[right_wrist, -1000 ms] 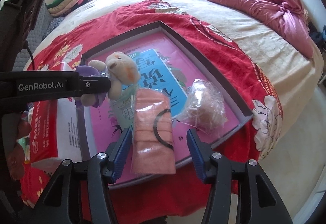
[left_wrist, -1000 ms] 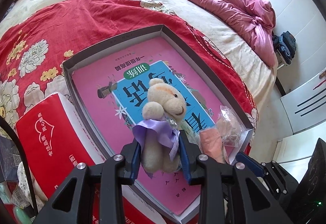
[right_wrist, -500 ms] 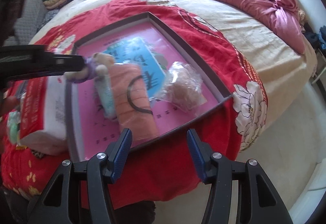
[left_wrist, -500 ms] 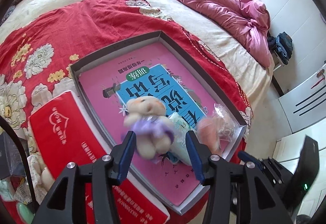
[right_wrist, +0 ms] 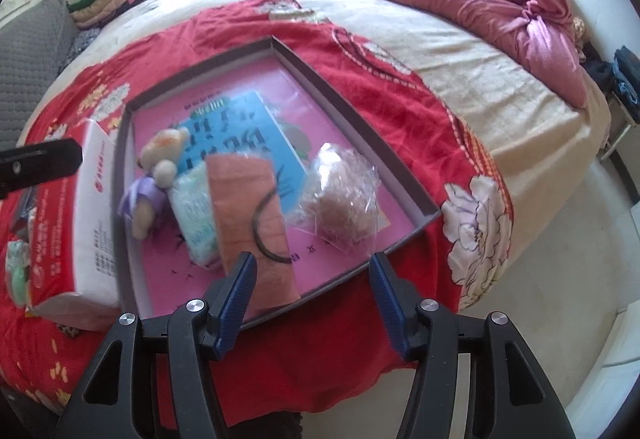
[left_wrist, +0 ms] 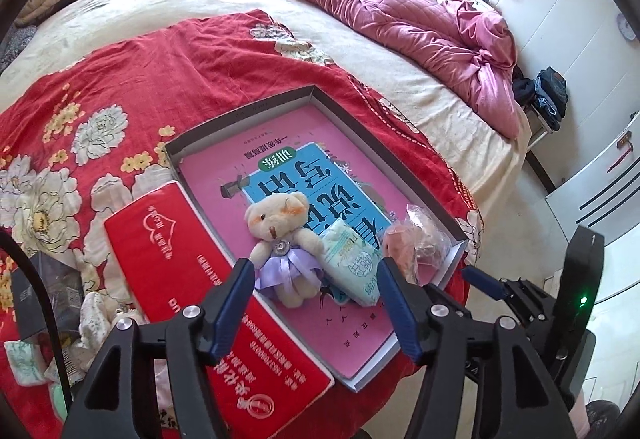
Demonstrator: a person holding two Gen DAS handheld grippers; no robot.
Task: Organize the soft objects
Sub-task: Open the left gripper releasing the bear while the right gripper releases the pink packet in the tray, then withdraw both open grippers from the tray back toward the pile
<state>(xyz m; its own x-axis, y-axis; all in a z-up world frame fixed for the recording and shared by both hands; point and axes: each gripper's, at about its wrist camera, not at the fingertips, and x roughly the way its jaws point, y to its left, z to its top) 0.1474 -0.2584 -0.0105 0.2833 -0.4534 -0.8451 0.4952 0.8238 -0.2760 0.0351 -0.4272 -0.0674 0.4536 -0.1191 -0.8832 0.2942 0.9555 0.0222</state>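
Observation:
A shallow grey box (left_wrist: 240, 111) (right_wrist: 208, 55) lies on the red flowered blanket with a pink book inside. In it lie a cream teddy bear in a purple dress (left_wrist: 282, 239) (right_wrist: 154, 179), a pale green tissue pack (left_wrist: 352, 259) (right_wrist: 194, 215), a folded pink cloth with a black hair tie (right_wrist: 256, 215), and a clear bag of tan stuff (left_wrist: 416, 239) (right_wrist: 340, 199). My left gripper (left_wrist: 316, 303) is open and empty just in front of the bear. My right gripper (right_wrist: 312, 303) is open and empty, just above the near end of the pink cloth.
A red and white carton (left_wrist: 208, 303) (right_wrist: 84, 223) lies against the box's left side. Small packets and cloth (left_wrist: 56, 339) sit at the far left. A rumpled pink quilt (left_wrist: 400, 7) covers the far bed. The bed edge and floor (right_wrist: 560, 279) are to the right.
My left gripper opened and let go of the bear, which now lies in the box. Both grippers have drawn back from the box; the pink cloth lies where the right one left it.

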